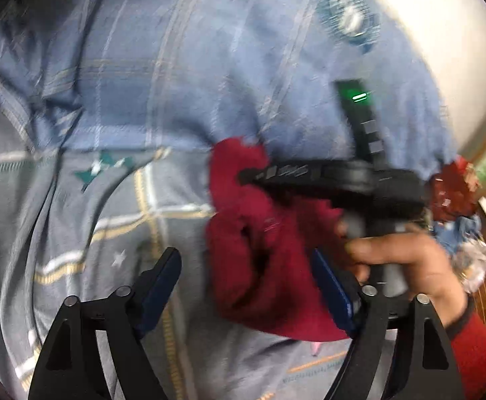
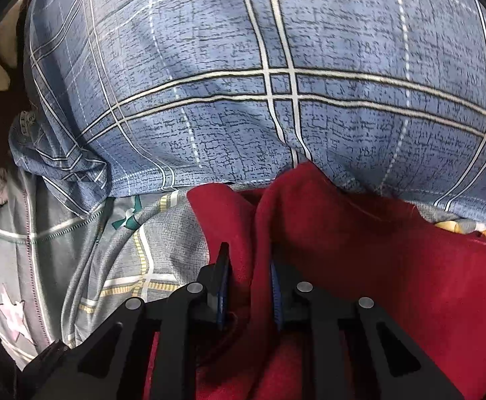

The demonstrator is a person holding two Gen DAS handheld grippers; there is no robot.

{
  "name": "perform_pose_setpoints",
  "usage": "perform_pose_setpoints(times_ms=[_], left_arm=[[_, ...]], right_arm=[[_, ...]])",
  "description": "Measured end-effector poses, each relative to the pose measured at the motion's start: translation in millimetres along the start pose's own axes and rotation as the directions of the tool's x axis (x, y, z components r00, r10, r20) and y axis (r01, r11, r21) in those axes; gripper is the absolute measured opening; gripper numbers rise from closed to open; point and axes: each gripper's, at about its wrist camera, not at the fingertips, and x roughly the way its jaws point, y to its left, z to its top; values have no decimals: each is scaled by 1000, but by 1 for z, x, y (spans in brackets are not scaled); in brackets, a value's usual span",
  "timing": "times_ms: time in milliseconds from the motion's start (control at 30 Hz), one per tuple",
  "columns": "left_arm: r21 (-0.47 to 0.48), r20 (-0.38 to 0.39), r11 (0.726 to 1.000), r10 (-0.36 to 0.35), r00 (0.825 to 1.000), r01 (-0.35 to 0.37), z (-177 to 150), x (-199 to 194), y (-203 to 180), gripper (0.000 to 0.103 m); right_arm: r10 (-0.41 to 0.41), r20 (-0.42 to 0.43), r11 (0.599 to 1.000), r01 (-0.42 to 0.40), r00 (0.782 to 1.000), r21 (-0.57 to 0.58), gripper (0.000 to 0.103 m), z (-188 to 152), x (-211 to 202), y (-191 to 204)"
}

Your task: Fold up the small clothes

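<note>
A small dark red garment (image 1: pixel 259 253) hangs bunched above the bed. In the left wrist view my left gripper (image 1: pixel 246 266) is open, its blue pads wide apart, with the red cloth hanging between them nearer the right pad. The right gripper's black body (image 1: pixel 343 176) shows there too, held by a hand (image 1: pixel 406 260). In the right wrist view my right gripper (image 2: pixel 249 266) is shut on a fold of the red garment (image 2: pixel 376 266), which spreads out to the right.
A grey checked bedsheet with stars (image 1: pixel 76 233) covers the bed. A blue plaid pillow (image 2: pixel 276 83) lies just behind the garment. A pile of other clothes (image 1: pixel 456 200) sits at the far right in the left wrist view.
</note>
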Motion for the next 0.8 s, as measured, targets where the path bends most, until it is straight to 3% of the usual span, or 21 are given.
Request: perform_pose_setpoints(times_ms=[67, 167, 300, 333, 400, 467, 567, 633, 667, 800], left_arm=[[34, 6, 999, -12, 1000, 11, -2, -2, -2, 93], [55, -51, 998, 36, 998, -33, -4, 17, 1, 93], [-38, -96, 995, 84, 992, -88, -3, 46, 18, 91], [-67, -98, 995, 64, 993, -71, -3, 50, 21, 86], [-95, -106, 995, 1, 994, -11, -4, 54, 22, 60], [-80, -112, 997, -8, 994, -1, -6, 54, 18, 31], [-60, -90, 998, -15, 996, 10, -8, 43, 12, 22], [-81, -85, 997, -26, 996, 19, -10, 37, 13, 20], [-88, -86, 996, -28, 996, 20, -11, 35, 13, 20], [-56, -89, 998, -9, 996, 4, -13, 35, 7, 19]], right_arm=[[19, -7, 1000, -19, 1000, 3, 20, 0, -2, -2], [36, -22, 999, -36, 999, 9, 20, 0, 1, 4], [58, -40, 998, -58, 997, 6, 20, 6, 12, 13], [62, -41, 998, -62, 997, 5, 20, 6, 9, 10], [64, -41, 998, -64, 997, -1, 20, 5, 3, 7], [62, -44, 998, -63, 997, -5, 20, 4, 1, 7], [86, -54, 996, -85, 995, 24, 31, 4, -2, 7], [100, -43, 993, -97, 994, 67, 58, 7, -10, 3], [94, -33, 993, -91, 995, 78, 77, 8, -13, 2], [54, -62, 998, -52, 997, 28, 81, 11, -6, 17]])
